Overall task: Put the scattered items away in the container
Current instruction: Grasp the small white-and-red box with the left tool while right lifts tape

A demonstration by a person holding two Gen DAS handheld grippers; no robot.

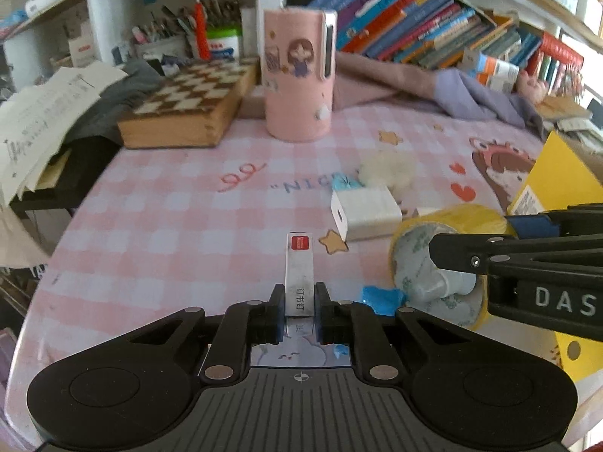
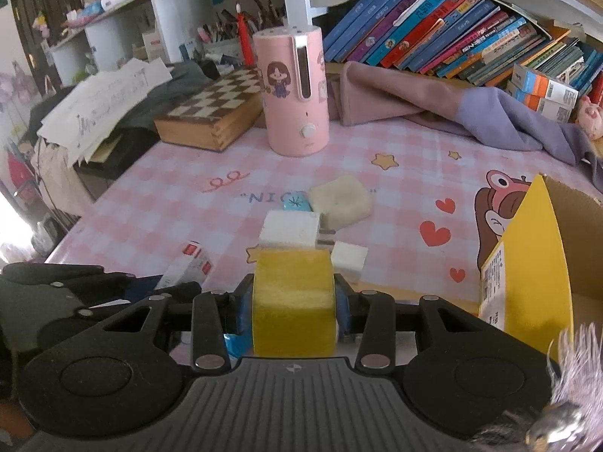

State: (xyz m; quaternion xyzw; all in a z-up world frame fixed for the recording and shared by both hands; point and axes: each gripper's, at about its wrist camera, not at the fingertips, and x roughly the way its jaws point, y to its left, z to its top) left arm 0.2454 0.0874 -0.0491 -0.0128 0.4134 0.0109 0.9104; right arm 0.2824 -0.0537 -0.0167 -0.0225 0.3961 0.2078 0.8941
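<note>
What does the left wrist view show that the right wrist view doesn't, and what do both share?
Only the left wrist view: the left gripper shut on the slim staples box, and the tape roll's hollow core. Only the right wrist view: the right gripper clamping that yellow roll across its width, a small white block, and the open yellow box's cardboard inside. Both share: the white charger, the pink cylinder and the chessboard.
</note>
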